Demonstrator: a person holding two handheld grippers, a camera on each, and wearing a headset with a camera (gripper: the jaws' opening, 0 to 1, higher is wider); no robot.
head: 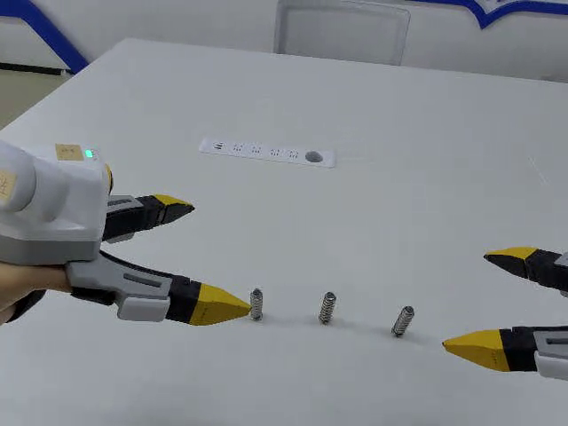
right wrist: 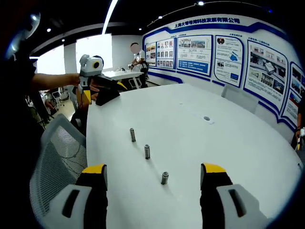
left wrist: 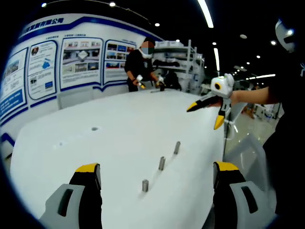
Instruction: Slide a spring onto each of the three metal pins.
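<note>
Three short upright pins stand in a row on the white table [head: 399,142], and each one has a coiled spring around it: left [head: 256,304], middle [head: 327,307], right [head: 403,320]. My left gripper [head: 213,259] is open, with its lower yellow tip just left of the left spring and nothing between its jaws. My right gripper [head: 469,300] is open too, a little to the right of the right spring. From the left gripper [left wrist: 156,168] the row [left wrist: 162,163] runs away between the jaws. The right gripper [right wrist: 153,168] faces the same row [right wrist: 147,151] from the other end.
A white power strip [head: 266,152] lies flat beyond the pins. A chair back [head: 342,31] stands at the table's far edge. A mesh chair [right wrist: 57,152] sits beside the near edge. A person [left wrist: 140,67] works at another table in the background.
</note>
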